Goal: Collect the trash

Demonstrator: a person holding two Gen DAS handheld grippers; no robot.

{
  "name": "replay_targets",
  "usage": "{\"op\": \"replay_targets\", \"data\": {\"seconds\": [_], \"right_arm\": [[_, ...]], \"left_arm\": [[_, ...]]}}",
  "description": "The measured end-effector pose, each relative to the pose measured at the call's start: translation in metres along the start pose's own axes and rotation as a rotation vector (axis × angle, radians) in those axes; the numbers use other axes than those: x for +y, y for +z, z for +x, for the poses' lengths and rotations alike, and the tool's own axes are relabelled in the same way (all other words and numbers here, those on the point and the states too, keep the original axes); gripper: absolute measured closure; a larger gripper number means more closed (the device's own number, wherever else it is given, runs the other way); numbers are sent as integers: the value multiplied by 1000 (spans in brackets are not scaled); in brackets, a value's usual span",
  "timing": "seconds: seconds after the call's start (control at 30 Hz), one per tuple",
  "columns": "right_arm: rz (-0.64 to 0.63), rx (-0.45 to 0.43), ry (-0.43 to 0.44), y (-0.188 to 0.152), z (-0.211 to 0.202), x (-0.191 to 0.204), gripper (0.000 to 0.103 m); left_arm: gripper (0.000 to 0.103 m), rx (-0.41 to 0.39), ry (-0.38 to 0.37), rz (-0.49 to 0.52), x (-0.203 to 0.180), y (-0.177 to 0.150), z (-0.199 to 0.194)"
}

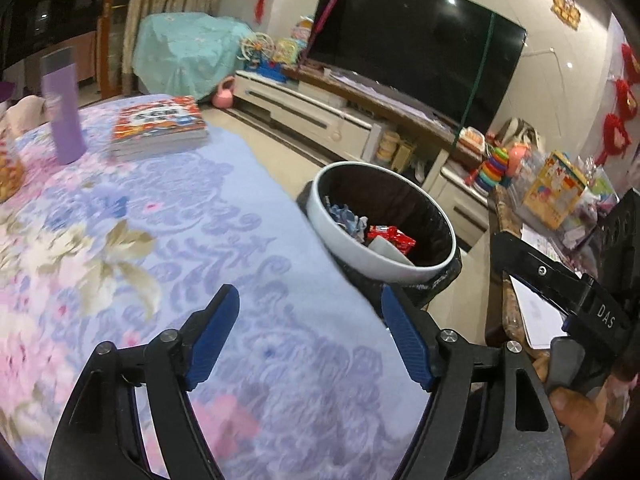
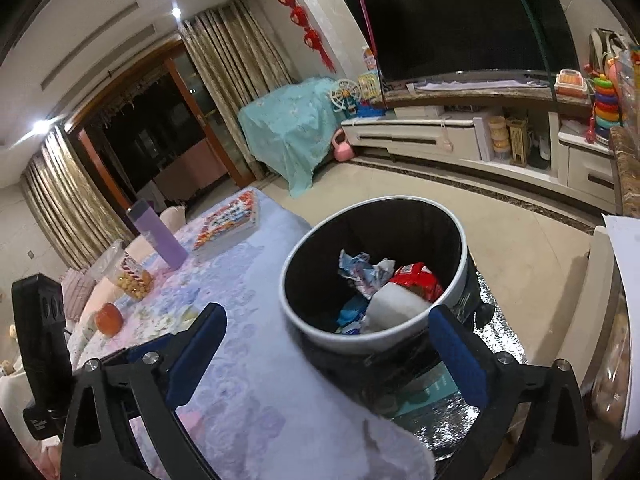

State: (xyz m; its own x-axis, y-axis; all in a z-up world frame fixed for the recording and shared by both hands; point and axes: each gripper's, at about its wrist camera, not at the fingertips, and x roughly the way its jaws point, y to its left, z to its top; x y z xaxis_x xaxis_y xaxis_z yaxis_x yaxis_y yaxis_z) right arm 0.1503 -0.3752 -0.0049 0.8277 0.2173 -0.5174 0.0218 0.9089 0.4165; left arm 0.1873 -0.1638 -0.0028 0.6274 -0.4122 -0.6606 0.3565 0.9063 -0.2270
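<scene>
The left tool (image 1: 310,332) and the right tool (image 2: 332,356) both stand wide open with nothing between their pads, held over the bench (image 1: 168,216) edge beside the bin (image 2: 376,340). The trash (image 2: 394,290), crumpled wrappers and a red packet, lies inside the bin, so that part looks done. On the bench a purple bottle (image 1: 64,108), books (image 1: 160,128) and snack jar (image 2: 130,276) stay; whether more trash is left I cannot tell.
</scene>
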Motion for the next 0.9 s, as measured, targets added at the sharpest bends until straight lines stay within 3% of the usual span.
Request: {"op": "replay_targets", "data": {"seconds": [0.2, 0.57, 0.67, 0.77, 0.9], "right_arm": [[-24, -56, -34, -22, -21, 19, 0], [-121, -125, -88, -60, -45, 49, 0], [-182, -188, -110, -61, -60, 65, 0], [-242, -287, -134, -67, -79, 76, 0], [-281, -357, -170, -78, -87, 82, 0]], "left_arm": [[25, -61, 29, -15, 14, -21, -29], [10, -228, 82, 20, 18, -51, -83], [0, -306, 99, 17, 20, -57, -102], [0, -379, 137, 15, 23, -69, -115], [0, -402, 178, 42, 23, -82, -117]]}}
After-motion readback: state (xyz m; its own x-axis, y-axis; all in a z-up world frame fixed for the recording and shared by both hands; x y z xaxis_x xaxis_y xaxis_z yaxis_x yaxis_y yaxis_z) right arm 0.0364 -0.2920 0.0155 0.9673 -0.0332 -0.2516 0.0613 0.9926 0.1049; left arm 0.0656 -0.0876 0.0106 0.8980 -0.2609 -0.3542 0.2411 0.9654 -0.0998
